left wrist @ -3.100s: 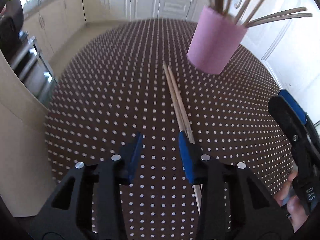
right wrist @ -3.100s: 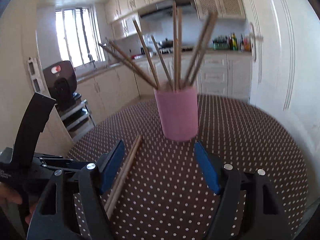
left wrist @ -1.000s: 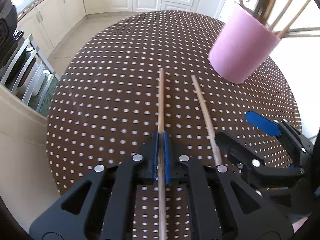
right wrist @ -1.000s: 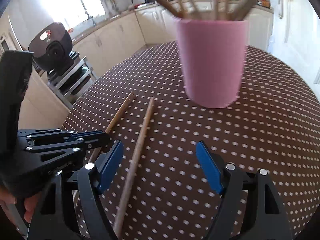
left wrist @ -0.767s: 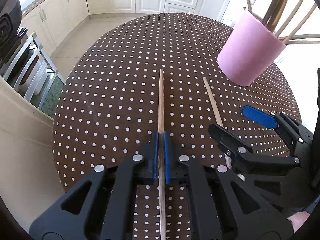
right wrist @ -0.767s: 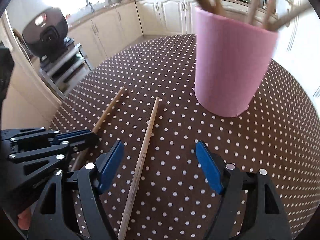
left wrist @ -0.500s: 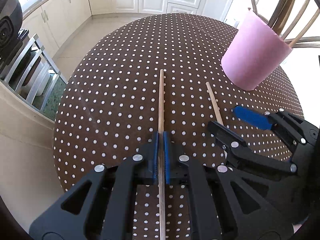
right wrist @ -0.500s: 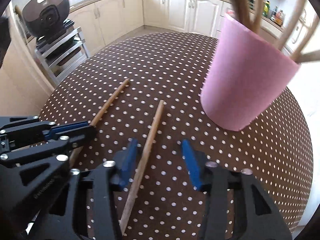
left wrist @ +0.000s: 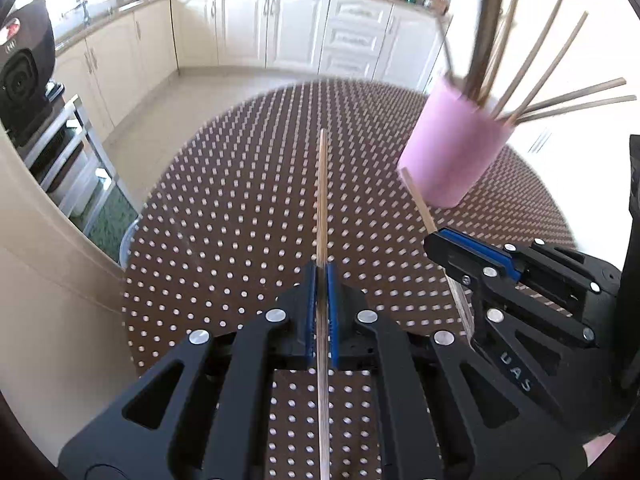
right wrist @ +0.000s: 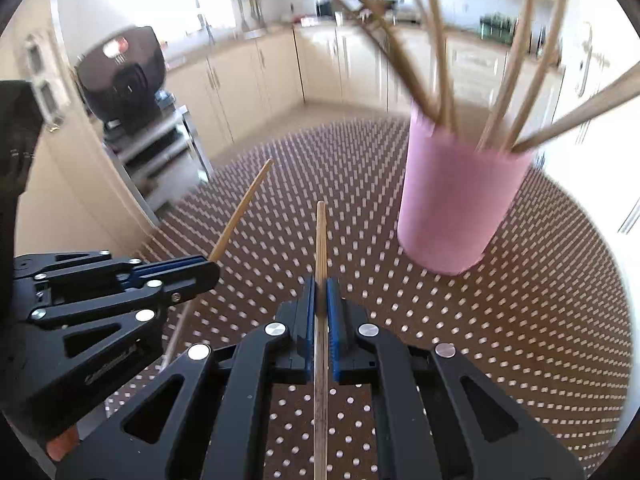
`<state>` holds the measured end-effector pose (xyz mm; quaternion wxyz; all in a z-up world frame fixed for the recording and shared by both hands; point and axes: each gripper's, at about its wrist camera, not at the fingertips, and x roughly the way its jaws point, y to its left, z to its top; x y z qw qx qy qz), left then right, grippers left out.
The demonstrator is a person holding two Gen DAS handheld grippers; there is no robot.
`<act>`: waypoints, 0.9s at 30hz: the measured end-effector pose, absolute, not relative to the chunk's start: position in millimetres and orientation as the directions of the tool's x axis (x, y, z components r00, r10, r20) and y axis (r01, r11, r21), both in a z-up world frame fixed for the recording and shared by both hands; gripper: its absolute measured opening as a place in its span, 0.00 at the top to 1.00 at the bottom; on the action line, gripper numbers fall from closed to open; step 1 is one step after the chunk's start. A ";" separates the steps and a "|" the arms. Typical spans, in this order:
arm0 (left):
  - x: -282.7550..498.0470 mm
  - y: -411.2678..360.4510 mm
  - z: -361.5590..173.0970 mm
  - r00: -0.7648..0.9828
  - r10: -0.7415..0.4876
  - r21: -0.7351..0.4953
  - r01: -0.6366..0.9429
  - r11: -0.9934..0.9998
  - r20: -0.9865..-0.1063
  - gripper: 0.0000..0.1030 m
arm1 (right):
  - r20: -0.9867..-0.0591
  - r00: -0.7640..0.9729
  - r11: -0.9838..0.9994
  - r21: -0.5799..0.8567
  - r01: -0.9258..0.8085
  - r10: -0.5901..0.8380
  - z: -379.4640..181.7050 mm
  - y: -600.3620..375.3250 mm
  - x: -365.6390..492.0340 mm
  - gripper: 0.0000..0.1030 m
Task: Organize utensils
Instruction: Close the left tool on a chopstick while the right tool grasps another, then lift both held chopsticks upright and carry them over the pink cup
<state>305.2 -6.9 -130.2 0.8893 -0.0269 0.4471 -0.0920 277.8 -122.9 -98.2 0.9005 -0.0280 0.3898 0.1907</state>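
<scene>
My left gripper (left wrist: 321,280) is shut on a wooden chopstick (left wrist: 322,196) that points forward above the dotted table. My right gripper (right wrist: 321,292) is shut on a second wooden chopstick (right wrist: 320,240), also held above the table. Each gripper shows in the other's view: the right one (left wrist: 456,246) at the right, the left one (right wrist: 192,270) at the left with its chopstick (right wrist: 244,208). A pink cup (left wrist: 454,152) holding several chopsticks stands ahead to the right; it also shows in the right wrist view (right wrist: 456,208).
The round table has a brown cloth with white dots (left wrist: 240,208). A cream counter edge (left wrist: 48,248) and a metal rack (left wrist: 76,152) lie to the left. A black appliance (right wrist: 124,76) sits on the rack. White cabinets (left wrist: 280,32) line the back.
My right gripper closed on the second chopstick and raised it off the table. My left gripper also lifted its chopstick. Both views tilted up, showing more kitchen.
</scene>
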 end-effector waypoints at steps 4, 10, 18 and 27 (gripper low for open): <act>283.4 -11.9 -104.0 0.649 -0.214 -0.147 0.156 0.977 -0.730 0.94 | -0.629 0.694 0.921 0.099 -0.376 0.350 -73.5 -132.5 256.6 0.95; 253.9 -18.9 -67.9 0.726 -0.251 -0.164 0.190 0.968 -0.641 0.94 | -0.490 0.787 0.919 0.084 -0.386 0.375 -41.4 -143.2 223.3 0.95; 226.8 -25.6 -35.0 0.797 -0.277 -0.171 0.219 0.961 -0.537 0.94 | -0.299 0.878 0.927 0.074 -0.369 0.374 -7.9 -165.3 183.3 0.95; 209.6 -37.6 -7.2 0.849 -0.295 -0.153 0.253 0.955 -0.438 0.94 | -0.137 0.936 0.946 0.042 -0.321 0.323 17.6 -177.8 168.0 0.95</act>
